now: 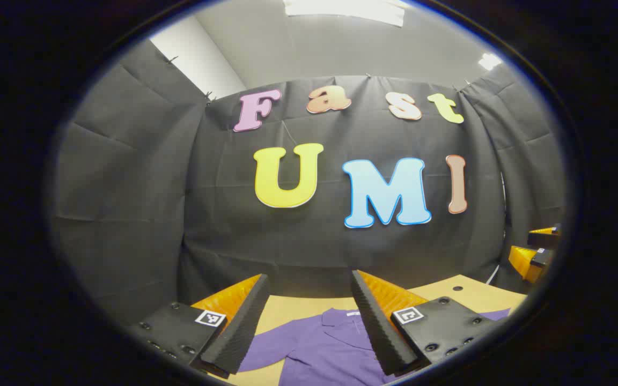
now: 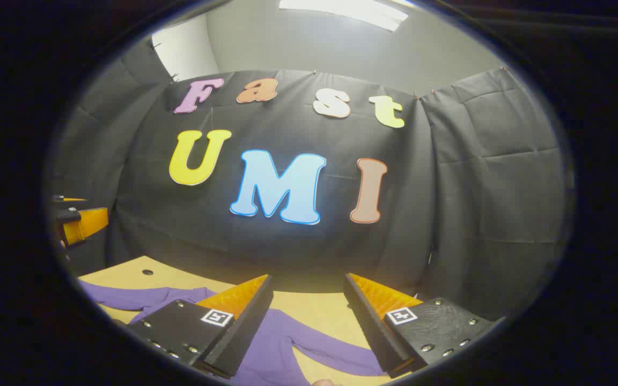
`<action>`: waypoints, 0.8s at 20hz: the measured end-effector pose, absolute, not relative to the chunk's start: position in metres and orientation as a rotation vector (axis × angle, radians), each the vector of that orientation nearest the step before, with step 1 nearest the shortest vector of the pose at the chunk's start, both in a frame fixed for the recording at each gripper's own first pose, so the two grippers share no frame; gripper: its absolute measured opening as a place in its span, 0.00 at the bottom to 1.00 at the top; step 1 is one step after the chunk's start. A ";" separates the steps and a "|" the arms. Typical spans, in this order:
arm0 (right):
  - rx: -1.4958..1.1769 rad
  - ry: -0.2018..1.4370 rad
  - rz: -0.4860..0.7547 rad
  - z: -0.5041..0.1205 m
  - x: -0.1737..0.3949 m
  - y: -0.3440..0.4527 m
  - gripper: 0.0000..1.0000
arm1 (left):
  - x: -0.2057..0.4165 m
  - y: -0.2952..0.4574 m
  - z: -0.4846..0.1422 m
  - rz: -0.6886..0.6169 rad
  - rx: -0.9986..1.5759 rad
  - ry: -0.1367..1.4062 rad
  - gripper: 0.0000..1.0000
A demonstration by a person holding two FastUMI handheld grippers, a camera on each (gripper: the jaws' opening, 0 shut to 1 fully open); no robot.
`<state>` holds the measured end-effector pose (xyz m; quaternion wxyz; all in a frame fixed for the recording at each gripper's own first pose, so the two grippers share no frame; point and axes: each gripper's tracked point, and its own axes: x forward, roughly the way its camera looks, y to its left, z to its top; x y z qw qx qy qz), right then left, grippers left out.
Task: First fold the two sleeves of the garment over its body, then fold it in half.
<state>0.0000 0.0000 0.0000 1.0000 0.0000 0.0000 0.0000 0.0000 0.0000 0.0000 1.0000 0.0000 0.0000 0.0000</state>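
A purple collared garment [image 1: 322, 348] lies flat on the tan table [image 1: 298, 308], its collar toward the back wall. My left gripper [image 1: 309, 292] hangs open above the collar area, fingers wide apart, holding nothing. In the right gripper view the garment [image 2: 282, 343] spreads below, one purple sleeve running to the right. My right gripper [image 2: 308, 292] is open above that sleeve with nothing between its fingers. At the far right edge of the left gripper view I see the right gripper [image 1: 537, 249]; the left gripper [image 2: 75, 220] shows at the far left edge of the right gripper view.
The black cloth wall rises close behind the table's far edge. A small dark hole [image 2: 147, 272] marks the tabletop near its back left, and another hole [image 1: 457, 288] sits near the back right in the left gripper view.
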 end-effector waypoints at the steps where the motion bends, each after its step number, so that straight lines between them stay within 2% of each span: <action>1: 0.000 0.001 -0.003 0.001 0.000 0.000 0.88 | 0.001 0.000 0.000 -0.002 0.000 0.000 0.97; 16: -0.012 -0.002 0.021 0.007 -0.018 0.006 0.88 | -0.011 -0.004 0.014 -0.023 -0.014 -0.047 0.97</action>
